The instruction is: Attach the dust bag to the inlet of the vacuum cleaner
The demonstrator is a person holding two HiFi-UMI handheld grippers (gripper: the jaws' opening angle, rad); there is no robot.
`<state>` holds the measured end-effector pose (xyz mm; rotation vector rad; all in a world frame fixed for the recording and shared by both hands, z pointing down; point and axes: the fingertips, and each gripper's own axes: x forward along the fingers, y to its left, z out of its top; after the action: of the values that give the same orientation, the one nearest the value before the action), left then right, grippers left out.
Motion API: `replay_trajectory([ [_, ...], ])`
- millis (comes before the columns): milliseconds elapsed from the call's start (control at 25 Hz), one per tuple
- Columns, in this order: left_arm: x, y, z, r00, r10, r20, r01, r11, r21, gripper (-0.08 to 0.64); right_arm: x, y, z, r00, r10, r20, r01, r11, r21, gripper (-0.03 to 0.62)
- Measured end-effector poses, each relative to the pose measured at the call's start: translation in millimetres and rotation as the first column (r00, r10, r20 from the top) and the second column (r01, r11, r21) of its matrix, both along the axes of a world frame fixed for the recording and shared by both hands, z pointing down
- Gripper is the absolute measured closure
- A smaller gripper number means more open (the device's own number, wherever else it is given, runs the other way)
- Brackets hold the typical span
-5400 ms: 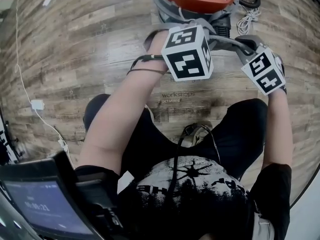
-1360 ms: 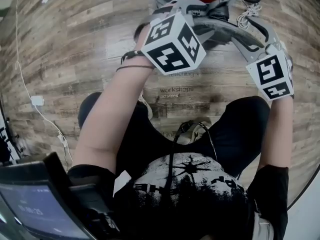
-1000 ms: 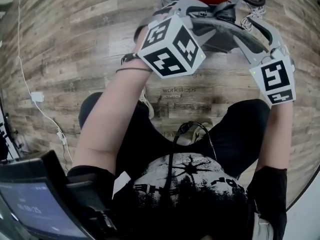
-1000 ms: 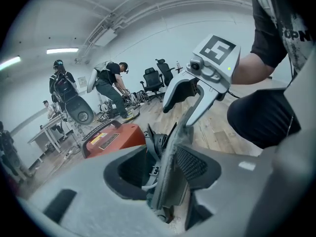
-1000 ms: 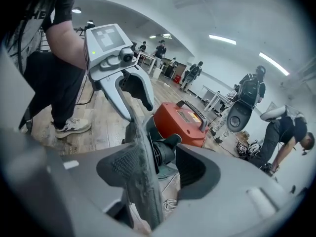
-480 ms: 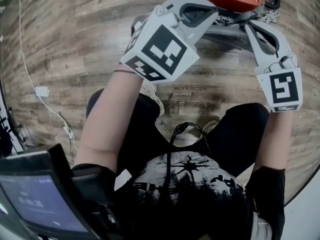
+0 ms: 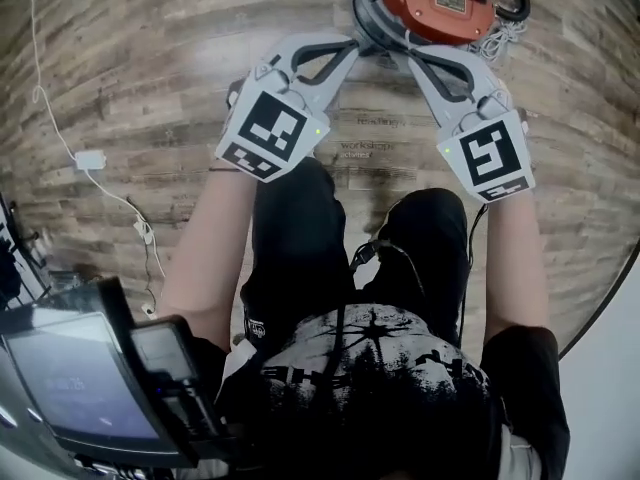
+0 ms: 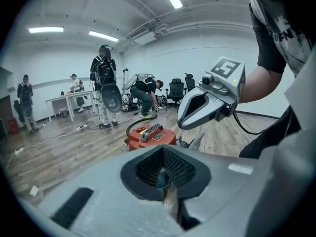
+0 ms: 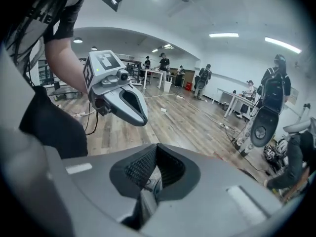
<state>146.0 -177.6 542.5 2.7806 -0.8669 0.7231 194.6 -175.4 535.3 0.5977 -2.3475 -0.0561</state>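
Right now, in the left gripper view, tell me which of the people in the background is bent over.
The person just left of the office chairs, stooping towards the floor; the others further left all stand upright.

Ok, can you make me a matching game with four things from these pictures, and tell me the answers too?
Things:
1 vacuum cleaner
2 left tool
3 white adapter
4 screen

Clues:
A shut
B far left on the floor
C orange lid
D bottom left corner of the head view

Pairs: 1-C, 2-A, 3-B, 4-D
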Motion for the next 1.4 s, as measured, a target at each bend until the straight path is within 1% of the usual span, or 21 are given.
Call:
replay_trajectory([
  [120, -24.5, 5.8, -62.2, 0.999, -0.037, -0.009, 0.037, 0.999, -0.026, 0.557, -29.2, 2.3, -66.6, 0.999, -0.046, 0.012, 0.046, 0.999, -0.012, 0.588],
  [240, -52.6, 10.6, -139.9, 0.997, -0.072, -0.04, 0.07, 0.996, -0.055, 0.557, -58.0, 9.4, -142.1, 0.996, -0.081, 0.034, 0.082, 0.996, -0.035, 0.588],
  [320, -72.9, 9.6, -189.7, 0.993, -0.106, -0.058, 0.1, 0.991, -0.091, 0.557, -75.8, 9.8, -191.2, 0.995, -0.079, 0.063, 0.083, 0.994, -0.066, 0.588],
  [400, -93.5, 7.1, -232.4, 0.989, -0.134, -0.065, 0.126, 0.985, -0.117, 0.557, -94.4, 6.0, -233.8, 0.994, -0.067, 0.083, 0.074, 0.994, -0.076, 0.586],
  [520, -119.7, 8.0, -282.1, 0.987, -0.136, -0.086, 0.126, 0.985, -0.116, 0.557, -125.3, -0.2, -280.6, 0.993, -0.065, 0.098, 0.071, 0.995, -0.063, 0.586],
  [640, -139.0, 5.3, -315.9, 0.989, -0.118, -0.093, 0.111, 0.991, -0.073, 0.557, -152.4, -3.2, -311.9, 0.991, -0.079, 0.105, 0.083, 0.996, -0.038, 0.586],
  [720, -148.3, -0.2, -334.7, 0.988, -0.118, -0.098, 0.115, 0.992, -0.043, 0.557, -166.9, -2.7, -326.6, 0.987, -0.086, 0.134, 0.092, 0.995, -0.041, 0.586],
  [800, -153.8, -4.2, -350.4, 0.985, -0.127, -0.115, 0.125, 0.992, -0.019, 0.557, -176.3, -2.0, -338.0, 0.983, -0.085, 0.161, 0.093, 0.995, -0.043, 0.586],
  [920, -159.0, -3.4, -370.3, 0.979, -0.135, -0.149, 0.137, 0.991, -0.002, 0.557, -185.9, 1.7, -358.2, 0.978, -0.087, 0.192, 0.092, 0.996, -0.016, 0.586],
  [960, -159.1, -2.1, -378.8, 0.978, -0.133, -0.159, 0.136, 0.991, 0.008, 0.557, -187.1, 2.8, -365.7, 0.975, -0.089, 0.202, 0.093, 0.996, -0.007, 0.586],
  [1080, -154.9, -2.0, -407.2, 0.979, -0.118, -0.165, 0.131, 0.989, 0.068, 0.557, -183.5, -0.1, -389.3, 0.965, -0.085, 0.249, 0.085, 0.996, 0.01, 0.586],
  [1160, -151.9, -0.1, -418.8, 0.977, -0.125, -0.174, 0.142, 0.986, 0.091, 0.557, -179.5, 1.0, -402.8, 0.955, -0.09, 0.283, 0.087, 0.996, 0.023, 0.586],
  [1280, -147.9, -4.3, -427.7, 0.973, -0.157, -0.171, 0.178, 0.978, 0.112, 0.557, -172.4, -3.3, -417.7, 0.944, -0.118, 0.308, 0.108, 0.993, 0.05, 0.586],
  [1400, -143.9, -12.1, -440.2, 0.963, -0.208, -0.171, 0.231, 0.964, 0.129, 0.557, -166.1, -8.3, -431.6, 0.93, -0.179, 0.319, 0.167, 0.984, 0.065, 0.586],
])
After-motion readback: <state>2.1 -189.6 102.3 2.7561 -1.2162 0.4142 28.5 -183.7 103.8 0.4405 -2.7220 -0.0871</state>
